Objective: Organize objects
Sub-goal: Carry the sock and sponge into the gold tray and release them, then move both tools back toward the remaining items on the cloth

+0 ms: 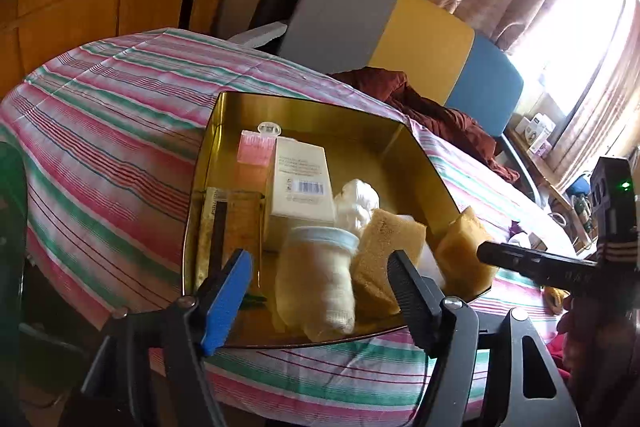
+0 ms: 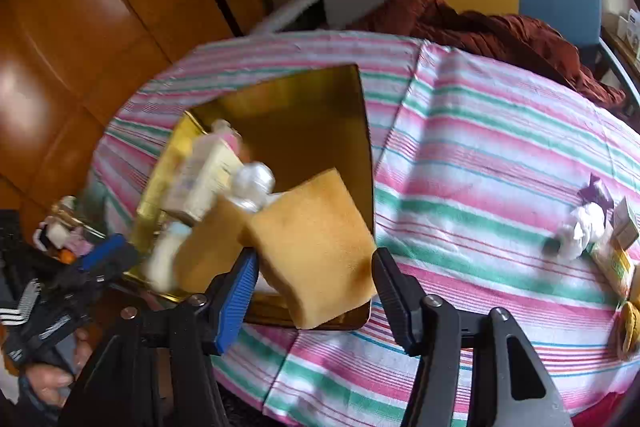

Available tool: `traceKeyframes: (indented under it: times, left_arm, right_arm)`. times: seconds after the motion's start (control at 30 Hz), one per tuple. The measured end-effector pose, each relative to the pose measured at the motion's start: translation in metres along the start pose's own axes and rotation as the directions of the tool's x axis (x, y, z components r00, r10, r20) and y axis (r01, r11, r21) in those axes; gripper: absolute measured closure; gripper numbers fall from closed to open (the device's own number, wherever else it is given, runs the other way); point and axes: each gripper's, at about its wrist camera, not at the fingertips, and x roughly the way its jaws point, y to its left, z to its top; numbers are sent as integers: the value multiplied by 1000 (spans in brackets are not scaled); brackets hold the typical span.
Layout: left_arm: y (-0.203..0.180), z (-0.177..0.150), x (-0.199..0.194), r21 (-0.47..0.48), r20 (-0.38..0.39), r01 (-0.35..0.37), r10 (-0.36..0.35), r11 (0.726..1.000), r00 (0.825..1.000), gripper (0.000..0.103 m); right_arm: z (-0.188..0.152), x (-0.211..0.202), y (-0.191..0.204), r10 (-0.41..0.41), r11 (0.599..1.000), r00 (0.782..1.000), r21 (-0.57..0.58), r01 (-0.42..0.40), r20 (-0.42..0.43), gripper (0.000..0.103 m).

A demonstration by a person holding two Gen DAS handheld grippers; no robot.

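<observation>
Gold tin [image 1: 296, 111], cream box [image 1: 300, 187] barcode, text unreadable, both hand-held grippers [image 1: 320, 283] [image 2: 314, 283] spread, empty

A gold metal tin [image 1: 296, 111] sits on the striped tablecloth [image 1: 112, 115], holding a pink perfume bottle [image 1: 253, 151], a cream carton with a barcode [image 1: 302, 187], a white figurine [image 1: 357, 205], a rolled cloth with a pale blue rim [image 1: 316, 279] and two tan sponges [image 1: 386, 255]. The left gripper [image 1: 320, 279] is spread wide before the cloth roll, gripping nothing. The right gripper [image 1: 486, 253] reaches the far-right sponge [image 1: 466, 247]
</observation>
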Motion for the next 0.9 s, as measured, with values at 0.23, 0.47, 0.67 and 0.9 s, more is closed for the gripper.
traceKeyframes:
  times: [0.23,0.47,0.67,0.9]
  left_arm:
    - [1,0,-3,2,13,-27,27,1000,1000,32]
    - [-17,8,-12,74,57,-77,73,994,996,26]
    - [-31,6,-12,115,53,-101,95,988,994,25]
    - [-45,0,-13,164,50,-131,124,978,991,23]
  right_arm:
    - [-13,5,-12,7,999,1000,47,-6,-21,35]
    - [-25,-8,-16,1,997,1000,76,-2,15,30]
    - [-33,-15,-7,-31,999,998,37,29,55,25]
    - [-38,-22,-4,-58,998,994,17,57,89,24]
